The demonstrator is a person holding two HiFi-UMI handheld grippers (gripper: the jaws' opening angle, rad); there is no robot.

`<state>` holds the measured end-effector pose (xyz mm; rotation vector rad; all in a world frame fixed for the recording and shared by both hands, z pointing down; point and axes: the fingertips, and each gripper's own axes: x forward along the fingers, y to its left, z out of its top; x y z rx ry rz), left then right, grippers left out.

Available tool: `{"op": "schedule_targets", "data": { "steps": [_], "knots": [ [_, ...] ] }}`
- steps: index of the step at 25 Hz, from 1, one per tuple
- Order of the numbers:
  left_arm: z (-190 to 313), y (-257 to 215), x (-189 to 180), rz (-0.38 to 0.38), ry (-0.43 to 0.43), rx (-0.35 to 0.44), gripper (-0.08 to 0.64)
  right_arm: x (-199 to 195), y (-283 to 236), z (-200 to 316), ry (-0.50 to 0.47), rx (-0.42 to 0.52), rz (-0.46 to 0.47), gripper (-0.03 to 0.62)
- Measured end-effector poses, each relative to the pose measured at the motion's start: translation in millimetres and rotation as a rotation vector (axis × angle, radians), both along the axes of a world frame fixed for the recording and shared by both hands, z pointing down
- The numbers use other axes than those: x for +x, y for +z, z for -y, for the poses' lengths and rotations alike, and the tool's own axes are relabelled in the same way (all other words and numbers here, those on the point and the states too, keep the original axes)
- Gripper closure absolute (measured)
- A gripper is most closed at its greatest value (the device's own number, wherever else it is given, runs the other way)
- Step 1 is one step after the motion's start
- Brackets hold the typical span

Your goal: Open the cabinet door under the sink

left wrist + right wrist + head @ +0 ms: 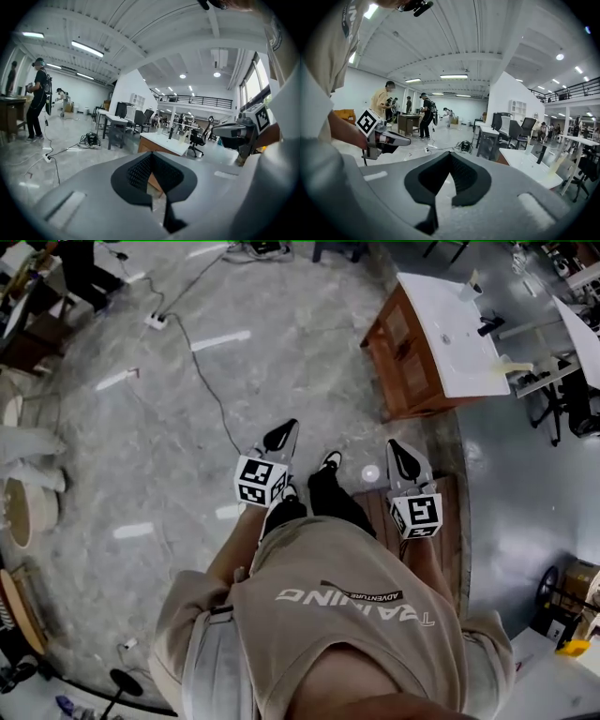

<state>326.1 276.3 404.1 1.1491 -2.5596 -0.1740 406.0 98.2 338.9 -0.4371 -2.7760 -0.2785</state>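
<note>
Since the cabinet (415,381) sits well off, ahead-right, I'd walk up square to its door (397,327). Left gripper (281,436) and right gripper (404,461) are pressed together, empty; I'd spread one on arrival

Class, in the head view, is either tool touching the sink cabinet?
No: the left tool and right tool are both apart from the sink cabinet, with floor showing between.

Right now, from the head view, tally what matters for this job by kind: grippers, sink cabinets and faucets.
grippers: 2 (left gripper, right gripper)
sink cabinet: 1
faucet: 1
total: 4
</note>
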Motion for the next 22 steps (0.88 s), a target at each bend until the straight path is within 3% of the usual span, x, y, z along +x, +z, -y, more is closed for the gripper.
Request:
{"op": "schedule_targets", "data": {
  "steps": [6,12,15,19,22],
  "knots": [
    [10.8,-10.4,-35.1,0.004,0.008,-0.057,0.543,-56.9,8.3,9.7,-0.015,-0.046,0.027,0.591],
    [56.3,-37.9,-92.4,0.083,0.071,-0.113,0.543,-110.6,16.8,42.1,0.002,-0.094,0.07,0.591],
    [85.3,-54.3,-121.5,0.117,0.089,-0.1,0.543,-132.1,23.0,67.1,0.021,-0.074,0.088,0.591],
    [120.9,-71.1,-140.6,0.156,0.121,-0.06,0.543,-150.3,31.4,94.9,0.06,-0.131,0.085,0.591],
    [133.5,-63.3,-151.2,0.122,0.114,-0.044,0.543,-163.1,33.9,104.9,0.064,-0.132,0.074,0.591]
  ]
}}
